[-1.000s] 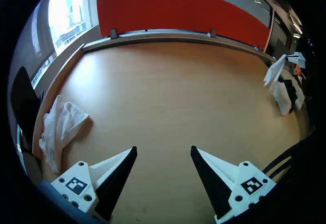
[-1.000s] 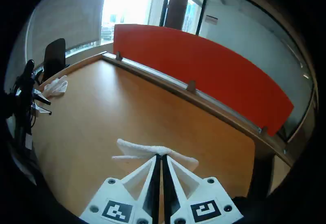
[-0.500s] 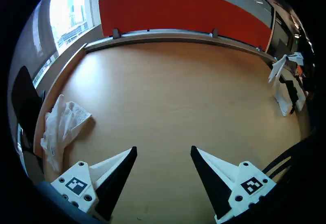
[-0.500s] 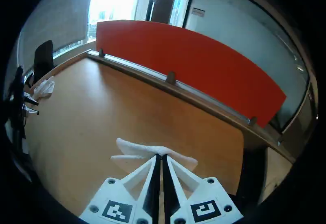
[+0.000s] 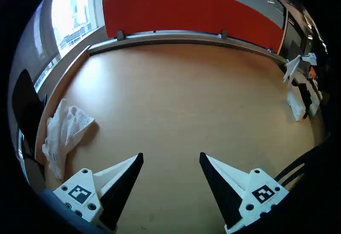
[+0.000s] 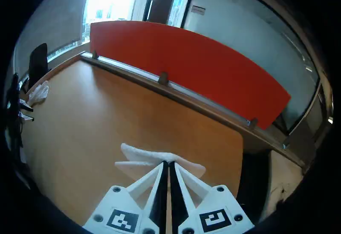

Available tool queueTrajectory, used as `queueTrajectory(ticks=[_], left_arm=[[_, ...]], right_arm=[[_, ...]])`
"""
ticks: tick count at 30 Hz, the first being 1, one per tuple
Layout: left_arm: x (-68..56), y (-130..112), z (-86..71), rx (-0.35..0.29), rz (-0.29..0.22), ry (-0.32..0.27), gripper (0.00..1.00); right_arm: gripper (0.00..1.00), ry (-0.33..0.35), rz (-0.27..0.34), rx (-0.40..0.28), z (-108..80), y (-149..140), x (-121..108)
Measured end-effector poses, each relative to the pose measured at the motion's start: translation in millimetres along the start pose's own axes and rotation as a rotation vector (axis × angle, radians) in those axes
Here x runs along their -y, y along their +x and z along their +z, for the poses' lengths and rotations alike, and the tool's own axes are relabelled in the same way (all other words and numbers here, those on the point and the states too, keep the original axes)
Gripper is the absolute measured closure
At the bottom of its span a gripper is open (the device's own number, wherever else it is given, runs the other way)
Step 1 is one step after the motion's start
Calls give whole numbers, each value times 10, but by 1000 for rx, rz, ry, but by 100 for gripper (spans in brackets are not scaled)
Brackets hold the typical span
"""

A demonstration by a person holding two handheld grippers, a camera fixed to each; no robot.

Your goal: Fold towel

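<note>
A white towel (image 6: 145, 155) is pinched between the fingers of my right gripper (image 6: 169, 164), which is shut on it; the cloth sticks out on both sides of the tips, above the wooden table (image 6: 106, 119). In the left gripper view that same towel (image 5: 292, 67) appears small at the table's far right, next to the other gripper. A second white towel (image 5: 64, 134) lies crumpled at the table's left edge, left of my left gripper (image 5: 170, 157). The left gripper is open over bare wood with nothing between its fingers. The crumpled towel (image 6: 38, 93) also appears far off in the right gripper view.
A red divider panel (image 5: 192, 12) runs along the table's back edge on a raised rail. A dark chair (image 5: 25, 106) stands past the left edge, under the windows. The red panel (image 6: 192, 67) and a glass wall lie ahead in the right gripper view.
The right gripper has swung to the right with the towel still held, and the scene slides left in its view. In the left gripper view the held towel shrinks towards the right edge. The left gripper stays put.
</note>
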State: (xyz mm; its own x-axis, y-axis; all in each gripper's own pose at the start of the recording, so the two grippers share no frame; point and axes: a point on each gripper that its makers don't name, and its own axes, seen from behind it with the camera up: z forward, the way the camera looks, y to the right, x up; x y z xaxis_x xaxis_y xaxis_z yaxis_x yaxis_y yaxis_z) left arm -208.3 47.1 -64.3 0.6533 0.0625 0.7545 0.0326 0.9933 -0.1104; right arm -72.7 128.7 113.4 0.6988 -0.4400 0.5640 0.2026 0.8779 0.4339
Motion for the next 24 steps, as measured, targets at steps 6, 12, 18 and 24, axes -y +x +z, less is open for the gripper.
queueTrajectory(ticks=[6, 12, 18, 24], left_arm=[[-7, 13, -6, -2, 4, -1, 2], [-4, 16, -15, -2, 7, -2, 2], [-13, 28, -30, -4, 13, -5, 2], [-28, 48, -34, -6, 16, -9, 2]], right_arm=[[94, -8, 9, 3, -52, -49, -31], [94, -22, 26, 14, -150, -183, -72], [94, -30, 59, 31, -304, -419, -83], [94, -47, 91, 68, -496, -788, -98]])
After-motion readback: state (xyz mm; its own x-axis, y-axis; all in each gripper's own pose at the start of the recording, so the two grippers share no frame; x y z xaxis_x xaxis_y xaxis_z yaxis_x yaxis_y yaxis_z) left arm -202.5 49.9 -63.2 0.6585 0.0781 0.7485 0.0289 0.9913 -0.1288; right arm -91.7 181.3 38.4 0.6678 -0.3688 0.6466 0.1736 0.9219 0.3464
